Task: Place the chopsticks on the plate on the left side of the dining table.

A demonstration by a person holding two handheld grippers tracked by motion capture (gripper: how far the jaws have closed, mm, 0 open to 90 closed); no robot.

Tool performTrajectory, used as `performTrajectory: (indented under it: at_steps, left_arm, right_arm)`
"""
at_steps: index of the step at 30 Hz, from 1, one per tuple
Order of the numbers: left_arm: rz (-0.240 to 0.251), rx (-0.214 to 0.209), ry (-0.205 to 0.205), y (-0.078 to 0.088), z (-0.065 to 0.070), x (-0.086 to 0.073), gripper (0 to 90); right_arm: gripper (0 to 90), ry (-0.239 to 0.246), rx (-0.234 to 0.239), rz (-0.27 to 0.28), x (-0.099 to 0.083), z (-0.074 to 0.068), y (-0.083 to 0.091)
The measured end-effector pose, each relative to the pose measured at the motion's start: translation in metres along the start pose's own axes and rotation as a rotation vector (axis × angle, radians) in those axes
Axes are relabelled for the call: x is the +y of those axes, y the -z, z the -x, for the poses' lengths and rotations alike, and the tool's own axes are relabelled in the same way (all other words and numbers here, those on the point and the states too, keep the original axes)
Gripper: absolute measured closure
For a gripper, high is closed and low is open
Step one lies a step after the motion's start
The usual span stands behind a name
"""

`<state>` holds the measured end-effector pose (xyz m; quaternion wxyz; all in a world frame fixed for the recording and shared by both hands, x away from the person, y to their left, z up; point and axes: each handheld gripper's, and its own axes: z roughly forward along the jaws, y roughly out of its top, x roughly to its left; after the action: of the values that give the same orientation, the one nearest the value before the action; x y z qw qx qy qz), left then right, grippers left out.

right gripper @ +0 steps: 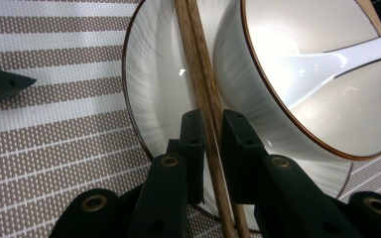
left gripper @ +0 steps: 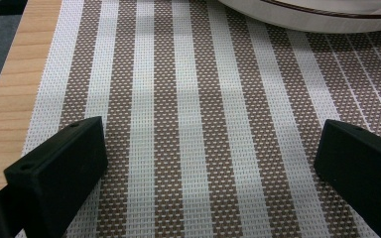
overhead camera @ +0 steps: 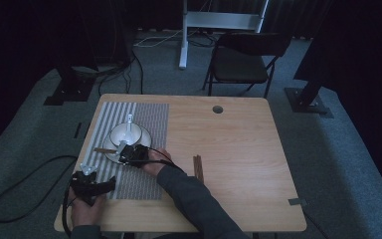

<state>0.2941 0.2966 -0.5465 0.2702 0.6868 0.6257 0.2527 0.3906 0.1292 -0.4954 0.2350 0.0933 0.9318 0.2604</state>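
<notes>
On wooden table [overhead camera: 238,149], striped placemat [left gripper: 193,124]; left gripper [left gripper: 203,168] agape, right gripper [right gripper: 212,144] clamped on chopsticks [right gripper: 198,64].

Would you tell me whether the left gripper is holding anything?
No, the left gripper has its jaws wide apart over the striped placemat.

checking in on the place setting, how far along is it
Done: bowl with spoon sits on the plate on the placemat. In hand: the right gripper holds chopsticks over the plate. Probably left: another pair lying on the table; the left gripper is open.
</notes>
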Motion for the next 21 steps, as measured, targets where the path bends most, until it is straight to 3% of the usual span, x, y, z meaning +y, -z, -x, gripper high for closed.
performTrajectory:
  at_steps: [10,19,21]
  left_arm:
    - [-0.002,0.000,-0.002,0.000,0.000,0.000,0.3]
    - [-0.001,0.001,-0.005,0.000,0.000,0.000,0.3]
    - [-0.002,0.001,-0.005,0.000,0.000,0.000,0.3]
  right_arm:
    - [77.2,-0.018,0.000,0.038,-0.015,0.009,0.020]
    - [77.1,-0.110,-0.015,0.067,-0.045,0.034,0.042]
    - [77.1,-0.155,-0.020,0.067,-0.056,0.045,0.047]
